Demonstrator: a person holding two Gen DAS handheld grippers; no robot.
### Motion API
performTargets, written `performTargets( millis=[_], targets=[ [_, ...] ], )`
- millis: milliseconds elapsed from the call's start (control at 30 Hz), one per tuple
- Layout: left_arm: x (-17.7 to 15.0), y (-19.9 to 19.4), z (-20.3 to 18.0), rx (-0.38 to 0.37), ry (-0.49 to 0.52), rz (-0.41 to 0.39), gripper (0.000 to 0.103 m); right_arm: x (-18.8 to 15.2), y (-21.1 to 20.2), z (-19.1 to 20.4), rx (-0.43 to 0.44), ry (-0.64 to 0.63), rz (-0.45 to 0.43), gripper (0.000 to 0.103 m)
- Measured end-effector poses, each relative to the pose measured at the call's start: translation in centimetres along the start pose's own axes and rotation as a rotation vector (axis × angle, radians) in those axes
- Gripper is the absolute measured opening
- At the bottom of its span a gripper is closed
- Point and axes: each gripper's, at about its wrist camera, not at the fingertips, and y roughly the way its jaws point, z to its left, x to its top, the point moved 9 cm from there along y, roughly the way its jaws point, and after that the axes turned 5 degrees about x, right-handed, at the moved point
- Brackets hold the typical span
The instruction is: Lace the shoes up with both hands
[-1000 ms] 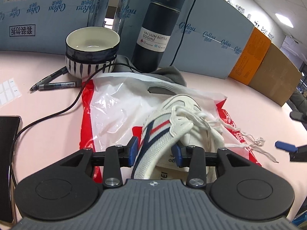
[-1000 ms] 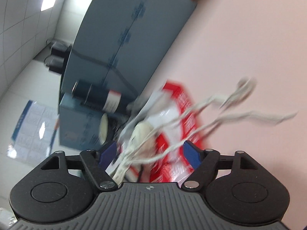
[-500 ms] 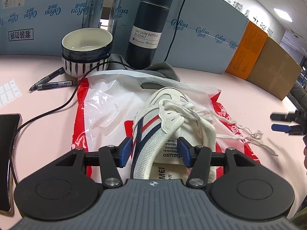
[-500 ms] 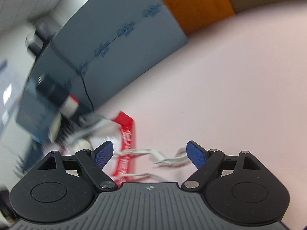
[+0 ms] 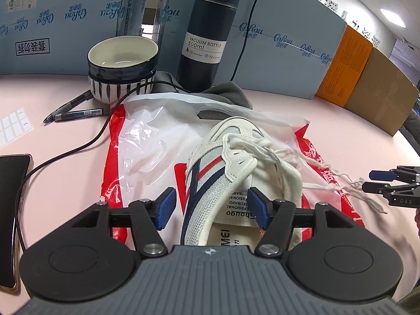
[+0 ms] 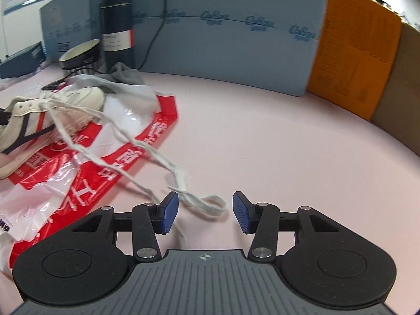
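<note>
A white sneaker [image 5: 231, 178] with navy and red stripes lies on a red and white plastic bag [image 5: 147, 144]; it also shows at the left of the right wrist view [image 6: 39, 115]. Its white laces [image 6: 147, 157] trail loose to the right over the bag and pink table. My left gripper [image 5: 210, 207] is open, its blue pads on either side of the shoe's heel collar, not pressing it. My right gripper [image 6: 206, 212] is open, low over the table, with a lace end loop [image 6: 210, 204] lying between the pads. The right gripper also shows at the right edge of the left wrist view [image 5: 378, 181].
A striped bowl [image 5: 122, 65], a dark vacuum bottle [image 5: 210, 34], a grey cloth [image 5: 225, 94], two pens [image 5: 76, 110], a black cable [image 5: 65, 155] and a phone [image 5: 10, 210] lie behind and left. Blue boards [image 6: 236, 39] and cardboard boxes [image 6: 367, 65] wall the table.
My left gripper opened wider and drew back slightly from the shoe's heel. My right gripper swung down and levelled out over the table, bringing the lace end between its open pads.
</note>
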Motion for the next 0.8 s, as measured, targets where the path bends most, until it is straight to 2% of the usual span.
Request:
performTargets(
  millis=[67,100,133,167,200,300,467,633,700,733,767,800],
  targets=[
    [0.0,0.1,0.0,0.0,0.003,0.003,0.057,-0.1,0.5,0.0,0.024,0.008,0.008,0.045],
    [0.1,0.1,0.0,-0.001,0.006,0.002,0.057,-0.2,0.8,-0.1,0.034,0.013,0.016,0.039],
    [0.1,0.1,0.0,-0.001,0.01,0.001,0.058,-0.3,1.0,-0.1,0.04,0.023,0.028,0.031],
    [0.2,0.1,0.0,-0.001,0.014,0.0,0.058,-0.3,1.1,-0.1,0.049,0.04,0.036,0.012],
    [0.2,0.1,0.1,-0.001,0.013,-0.001,0.058,-0.2,1.0,-0.1,0.058,0.056,0.037,0.008],
    [0.3,0.2,0.2,0.0,0.01,-0.001,0.059,1.1,-0.5,0.5,0.088,0.11,-0.02,0.007],
    [0.3,0.4,0.1,-0.007,0.014,0.0,0.059,5.4,-3.0,2.7,0.201,0.2,-0.159,0.007],
    [0.3,0.5,0.0,-0.014,0.02,0.002,0.06,9.4,-4.0,2.3,0.276,0.321,-0.264,0.007],
    [0.3,0.4,0.1,-0.014,0.021,0.0,0.061,10.0,-3.6,1.6,0.251,0.32,-0.258,0.008],
    [0.3,0.4,0.2,-0.014,0.022,-0.001,0.063,9.7,-3.0,1.0,0.232,0.312,-0.227,0.012],
    [0.3,0.4,0.2,-0.012,0.02,-0.001,0.064,9.3,-2.4,0.6,0.212,0.295,-0.186,0.022],
    [0.3,0.5,0.2,-0.011,0.019,-0.001,0.065,8.6,-1.7,0.5,0.19,0.251,-0.131,0.025]
  ],
)
